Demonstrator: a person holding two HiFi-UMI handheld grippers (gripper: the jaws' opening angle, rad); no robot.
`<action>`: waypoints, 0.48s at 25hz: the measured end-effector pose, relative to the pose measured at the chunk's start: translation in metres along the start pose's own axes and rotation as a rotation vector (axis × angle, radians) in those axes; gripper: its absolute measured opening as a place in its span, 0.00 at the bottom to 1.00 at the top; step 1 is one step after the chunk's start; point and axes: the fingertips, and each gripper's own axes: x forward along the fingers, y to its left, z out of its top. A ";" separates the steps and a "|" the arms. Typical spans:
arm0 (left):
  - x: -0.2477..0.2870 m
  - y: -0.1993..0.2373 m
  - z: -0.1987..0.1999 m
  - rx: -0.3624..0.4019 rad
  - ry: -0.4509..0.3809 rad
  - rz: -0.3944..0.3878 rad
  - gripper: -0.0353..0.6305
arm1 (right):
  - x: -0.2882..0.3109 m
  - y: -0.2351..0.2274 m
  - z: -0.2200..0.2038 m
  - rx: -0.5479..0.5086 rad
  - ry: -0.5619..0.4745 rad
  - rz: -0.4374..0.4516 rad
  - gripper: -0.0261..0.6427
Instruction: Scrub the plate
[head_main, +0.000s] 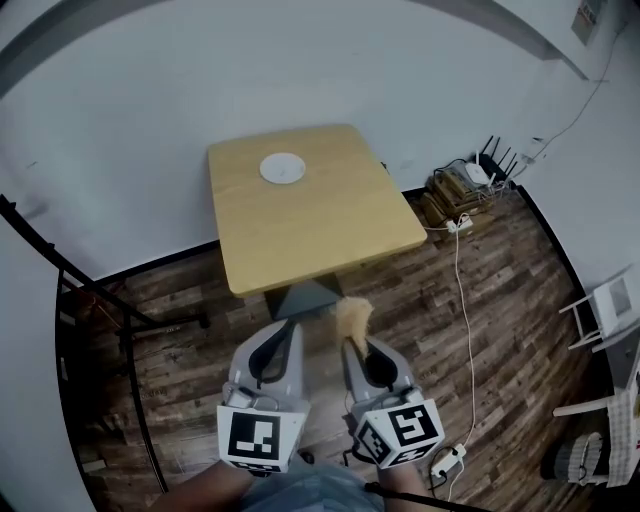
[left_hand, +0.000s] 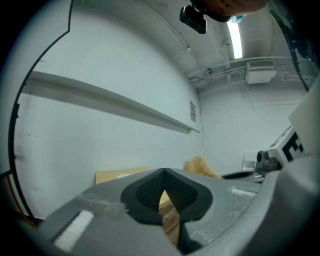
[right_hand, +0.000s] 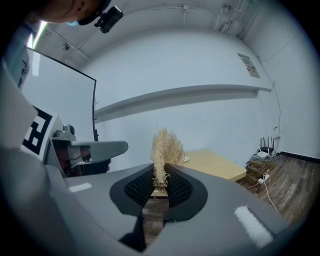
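I judge the scrubbing not yet begun: my right claw (right_hand: 161, 176) is clamped on a straw scrubber (right_hand: 166, 146), my left claw (left_hand: 164, 174) is closed on nothing, and the plate (head_main: 282, 168) sits on the worktop (head_main: 320, 235), well apart from both.

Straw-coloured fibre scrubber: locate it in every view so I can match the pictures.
Head view: straw-coloured fibre scrubber at lower centre, held by the right tongs.
Left gripper view: right of centre, just above the left tongs.
Right gripper view: dead centre, pinched upright.
Shared landmark: light wooden table, beyond it in all three.
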 end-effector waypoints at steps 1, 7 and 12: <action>0.007 0.007 0.001 -0.001 -0.001 0.004 0.08 | 0.011 -0.001 0.003 -0.005 -0.001 0.006 0.11; 0.043 0.038 0.011 0.011 -0.012 0.012 0.08 | 0.059 -0.008 0.021 -0.021 -0.020 0.023 0.11; 0.068 0.048 0.013 0.022 -0.008 0.001 0.08 | 0.080 -0.020 0.029 -0.038 -0.033 0.014 0.11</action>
